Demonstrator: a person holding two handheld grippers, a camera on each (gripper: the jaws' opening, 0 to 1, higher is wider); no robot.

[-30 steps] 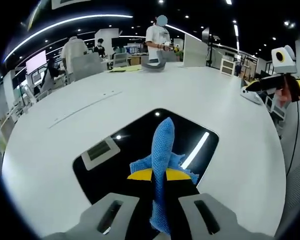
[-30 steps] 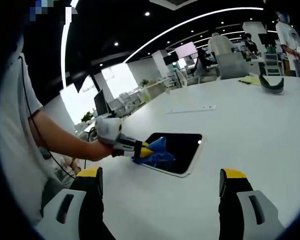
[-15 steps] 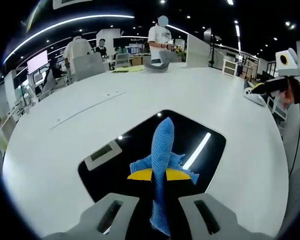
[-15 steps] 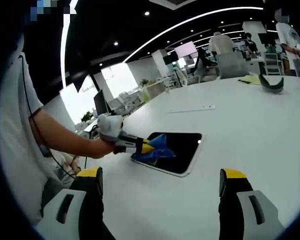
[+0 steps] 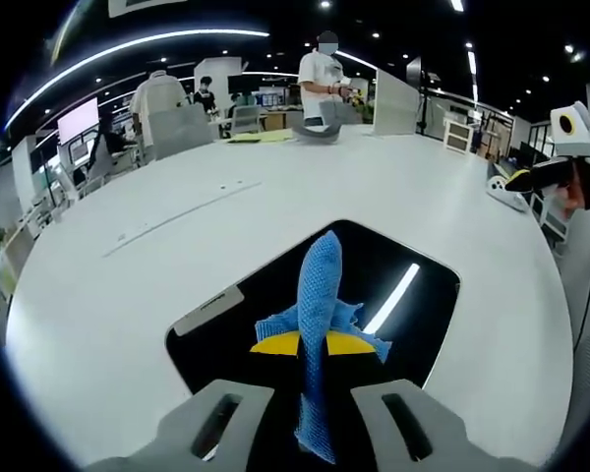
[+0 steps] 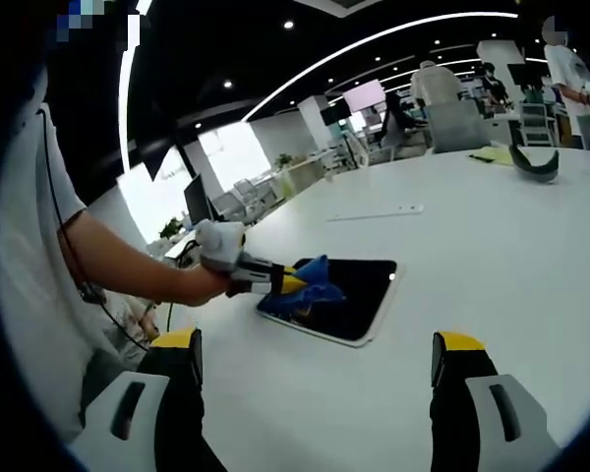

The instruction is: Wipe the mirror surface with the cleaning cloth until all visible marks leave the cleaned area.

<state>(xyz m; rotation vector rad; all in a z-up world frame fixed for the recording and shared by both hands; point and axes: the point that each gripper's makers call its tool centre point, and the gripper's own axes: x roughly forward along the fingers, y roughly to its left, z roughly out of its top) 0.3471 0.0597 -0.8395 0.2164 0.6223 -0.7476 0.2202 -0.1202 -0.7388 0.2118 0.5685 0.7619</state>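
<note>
In the left gripper view, the left claw (image 5: 313, 346) rises from the bottom edge with its yellow-tipped jaws closed on a blue cleaning cloth (image 5: 320, 295), which stands up in a narrow fold between them and bunches out a little at each side. Just beyond the jaws, the cloth rests over the near part of the mirror (image 5: 393, 285), a dark rounded rectangle lying flat on the white desk (image 5: 157, 275) and reflecting ceiling lights as bright streaks. Far to the right in that view, the right claw (image 5: 546, 177) hangs above the desk's edge, well apart from the mirror. In the right gripper view, the right claw (image 6: 315, 369) frames the bottom with its jaws set wide apart and nothing between them. Past them, a person's bare forearm (image 6: 128, 270) reaches in from the left, holding the left claw against the mirror's left end with the blue cloth pressed to the glass. Farther back on the desk lie a yellow sheet (image 5: 246, 137) and a curved grey object (image 6: 534, 165), and beyond those several people (image 5: 324, 79) stand in an open office.
</note>
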